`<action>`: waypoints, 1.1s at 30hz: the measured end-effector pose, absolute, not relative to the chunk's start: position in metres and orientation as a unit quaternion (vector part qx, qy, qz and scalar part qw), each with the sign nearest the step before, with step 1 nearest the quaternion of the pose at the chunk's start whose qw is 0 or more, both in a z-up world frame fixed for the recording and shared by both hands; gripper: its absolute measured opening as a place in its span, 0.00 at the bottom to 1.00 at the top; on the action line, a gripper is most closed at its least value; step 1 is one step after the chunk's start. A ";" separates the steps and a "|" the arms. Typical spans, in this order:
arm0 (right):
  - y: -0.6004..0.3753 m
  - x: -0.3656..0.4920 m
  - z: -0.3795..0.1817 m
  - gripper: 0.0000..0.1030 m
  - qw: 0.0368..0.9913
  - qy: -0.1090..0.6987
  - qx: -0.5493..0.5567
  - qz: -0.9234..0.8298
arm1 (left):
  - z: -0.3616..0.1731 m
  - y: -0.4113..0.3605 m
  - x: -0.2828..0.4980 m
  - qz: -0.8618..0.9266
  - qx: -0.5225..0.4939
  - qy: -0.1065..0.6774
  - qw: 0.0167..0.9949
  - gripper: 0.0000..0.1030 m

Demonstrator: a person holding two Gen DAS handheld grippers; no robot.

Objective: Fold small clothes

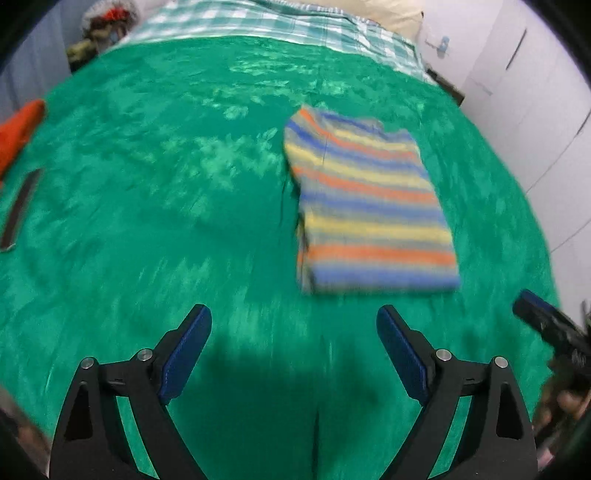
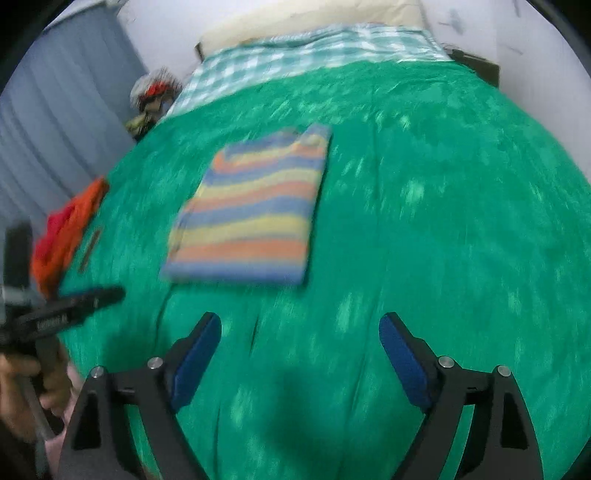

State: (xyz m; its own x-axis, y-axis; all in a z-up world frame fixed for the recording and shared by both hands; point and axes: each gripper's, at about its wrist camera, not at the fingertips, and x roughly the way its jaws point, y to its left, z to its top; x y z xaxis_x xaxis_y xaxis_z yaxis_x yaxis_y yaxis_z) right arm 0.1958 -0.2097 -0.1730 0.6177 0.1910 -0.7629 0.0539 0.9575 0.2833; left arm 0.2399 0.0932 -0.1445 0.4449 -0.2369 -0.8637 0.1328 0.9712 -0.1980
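Note:
A striped garment [image 1: 369, 203] in blue, orange and yellow lies folded into a neat rectangle on the green bedspread [image 1: 184, 184]. It also shows in the right wrist view [image 2: 251, 214]. My left gripper [image 1: 294, 325] is open and empty, held above the bedspread just short of the garment's near edge. My right gripper [image 2: 300, 332] is open and empty, also short of the garment's near edge. The right gripper shows at the right edge of the left wrist view [image 1: 546, 325], and the left gripper shows at the left edge of the right wrist view [image 2: 74, 306].
An orange-red cloth [image 2: 66, 232] lies at the bed's left edge, with a dark flat strip [image 2: 90, 249] beside it. A checked sheet [image 1: 266, 22] and a pillow [image 2: 314, 14] are at the head. A pile of items [image 2: 155, 92] sits by the curtain. White cupboards [image 1: 524, 92] stand on the right.

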 end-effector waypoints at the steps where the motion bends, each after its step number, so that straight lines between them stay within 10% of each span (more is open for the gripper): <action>1: -0.218 0.211 -0.173 0.84 0.889 0.431 0.152 0.039 | -0.146 0.092 0.256 -0.117 -0.055 0.515 0.847 0.89; 10: -0.242 0.368 -0.234 0.78 0.832 0.472 0.271 0.103 | -0.206 0.056 0.387 -0.131 -0.070 0.548 0.823 0.88; 11: -0.238 0.379 -0.242 0.71 0.827 0.473 0.283 0.114 | -0.211 0.052 0.393 -0.139 -0.086 0.551 0.818 0.72; 12: -0.231 0.387 -0.247 0.43 0.824 0.471 0.289 0.126 | -0.216 0.047 0.398 -0.155 -0.107 0.556 0.810 0.27; 15: -0.207 0.398 -0.248 0.25 0.834 0.480 0.244 0.116 | -0.211 0.034 0.402 -0.153 -0.107 0.563 0.805 0.14; 23: -0.196 0.333 -0.127 0.23 0.897 0.396 0.148 0.129 | -0.095 0.016 0.335 -0.209 -0.072 0.470 0.854 0.15; 25: -0.205 0.322 -0.116 0.26 0.899 0.390 0.155 0.126 | -0.096 0.009 0.330 -0.205 -0.075 0.472 0.854 0.26; 26: -0.211 0.319 -0.119 0.29 0.896 0.395 0.163 0.122 | -0.108 0.004 0.328 -0.195 -0.066 0.482 0.852 0.56; 27: -0.220 0.317 -0.131 0.48 0.889 0.411 0.168 0.113 | -0.126 -0.001 0.325 -0.171 -0.041 0.500 0.848 0.78; 28: -0.226 0.314 -0.145 0.81 0.883 0.432 0.159 0.094 | -0.141 -0.001 0.319 -0.141 -0.018 0.512 0.847 0.78; 29: -0.232 0.307 -0.162 0.91 0.876 0.460 0.134 0.051 | -0.158 0.003 0.304 -0.100 0.017 0.524 0.846 0.70; 33: -0.238 0.229 -0.184 0.91 0.868 0.493 0.048 -0.026 | -0.163 0.017 0.216 -0.060 0.106 0.495 0.860 0.76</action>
State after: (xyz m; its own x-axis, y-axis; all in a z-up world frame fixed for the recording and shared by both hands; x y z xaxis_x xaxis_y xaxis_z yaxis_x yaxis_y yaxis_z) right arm 0.2290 -0.2378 -0.1841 0.5126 0.0025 -0.8586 0.0926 0.9940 0.0583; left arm 0.2163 0.0174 -0.1633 0.5027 0.0014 -0.8644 0.2088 0.9702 0.1230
